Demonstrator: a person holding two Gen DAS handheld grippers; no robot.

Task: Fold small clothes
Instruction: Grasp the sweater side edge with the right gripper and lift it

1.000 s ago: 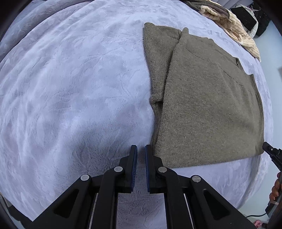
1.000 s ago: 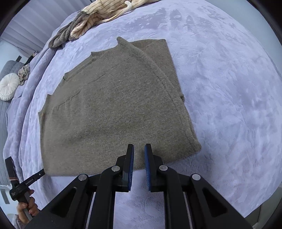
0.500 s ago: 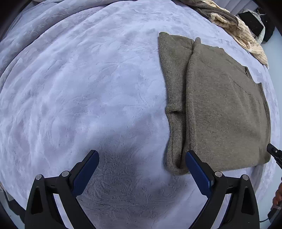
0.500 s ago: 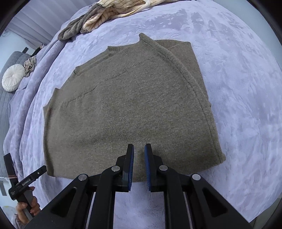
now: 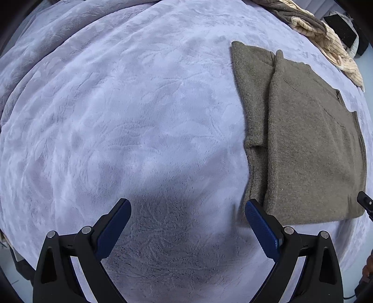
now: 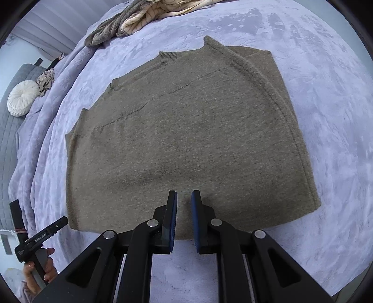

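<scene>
An olive-brown knit sweater [image 6: 186,130] lies flat on the lilac plush bedspread [image 6: 338,116], one side folded in over the body. In the left wrist view the sweater [image 5: 310,139] is at the right. My left gripper [image 5: 187,207] is open wide and empty, over bare bedspread [image 5: 116,116], its right finger by the sweater's near left corner. My right gripper [image 6: 184,198] is shut and empty, its tips just above the sweater's hem at the near middle. The left gripper also shows in the right wrist view [image 6: 39,235], held in a hand.
A pile of striped cream and grey clothes [image 6: 139,16] lies at the bed's far edge and also shows in the left wrist view [image 5: 326,35]. A round white cushion [image 6: 23,98] sits on a grey quilt at the left.
My left gripper has opened wide and shifted left off the sweater's corner. My right gripper has moved forward over the hem, still shut.
</scene>
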